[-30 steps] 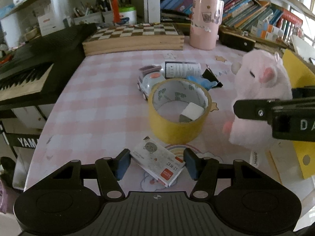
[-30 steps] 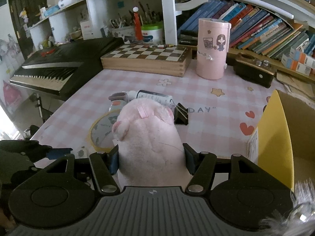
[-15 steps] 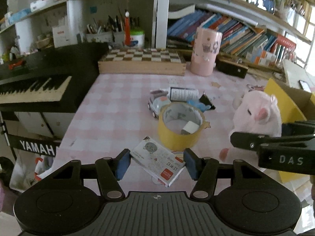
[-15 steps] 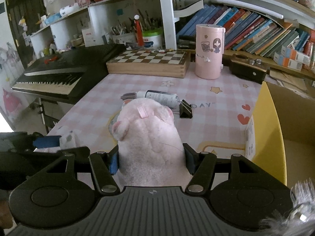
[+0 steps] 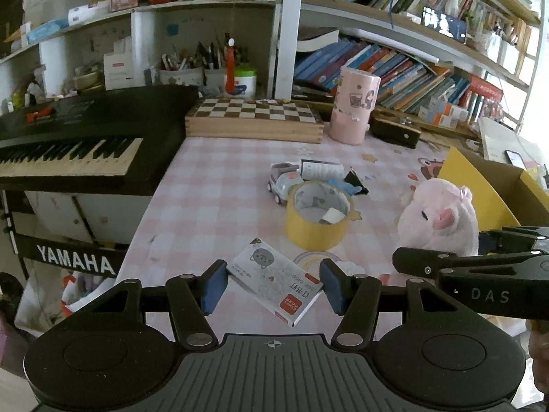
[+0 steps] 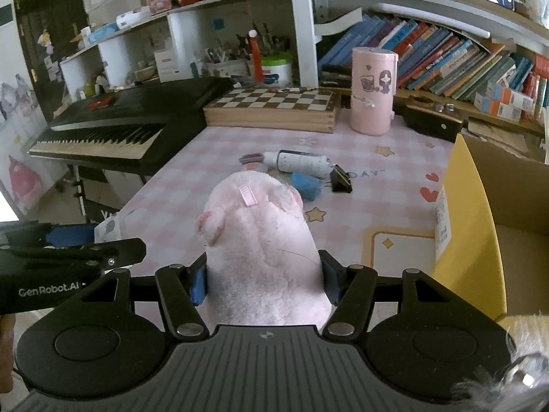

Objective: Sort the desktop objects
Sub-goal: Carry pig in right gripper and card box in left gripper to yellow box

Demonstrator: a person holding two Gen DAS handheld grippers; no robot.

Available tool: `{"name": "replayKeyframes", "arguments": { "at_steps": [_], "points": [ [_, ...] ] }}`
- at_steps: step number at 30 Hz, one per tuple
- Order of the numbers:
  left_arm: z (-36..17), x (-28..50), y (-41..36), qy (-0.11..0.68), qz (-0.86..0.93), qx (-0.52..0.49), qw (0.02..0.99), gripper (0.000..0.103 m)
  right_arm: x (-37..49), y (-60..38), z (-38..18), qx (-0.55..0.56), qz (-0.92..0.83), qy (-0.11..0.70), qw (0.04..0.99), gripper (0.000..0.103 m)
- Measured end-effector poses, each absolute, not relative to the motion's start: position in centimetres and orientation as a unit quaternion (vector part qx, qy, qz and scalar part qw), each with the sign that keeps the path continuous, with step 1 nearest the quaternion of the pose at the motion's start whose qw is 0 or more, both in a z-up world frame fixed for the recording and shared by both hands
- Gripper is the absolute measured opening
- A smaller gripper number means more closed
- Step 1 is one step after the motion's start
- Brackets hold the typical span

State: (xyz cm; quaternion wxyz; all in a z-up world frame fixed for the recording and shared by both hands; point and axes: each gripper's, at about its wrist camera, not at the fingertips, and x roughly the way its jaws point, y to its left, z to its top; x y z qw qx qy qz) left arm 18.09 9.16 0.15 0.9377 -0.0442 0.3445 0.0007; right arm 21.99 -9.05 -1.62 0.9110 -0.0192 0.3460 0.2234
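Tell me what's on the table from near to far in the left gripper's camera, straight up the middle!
Staple box → yellow tape roll → toy car → chessboard.

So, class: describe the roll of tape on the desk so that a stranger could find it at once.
Start at the wooden chessboard at the back of the pink checked tablecloth and come forward past the small toy car. The yellow tape roll lies flat just in front of it, the only open ring there, with a small white block inside.
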Motion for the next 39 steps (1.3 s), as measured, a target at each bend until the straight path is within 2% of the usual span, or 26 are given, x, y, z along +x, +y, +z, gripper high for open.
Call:
{"name": "replayKeyframes", "arguments": {
  "at_steps": [39],
  "points": [
    [-0.7, 5.8, 9.3, 0.354, -0.134, 0.023, 0.925, 0.058, 5.1, -8.8, -3.7, 0.060, 0.100, 0.379, 0.918, 0.059]
  ]
}}
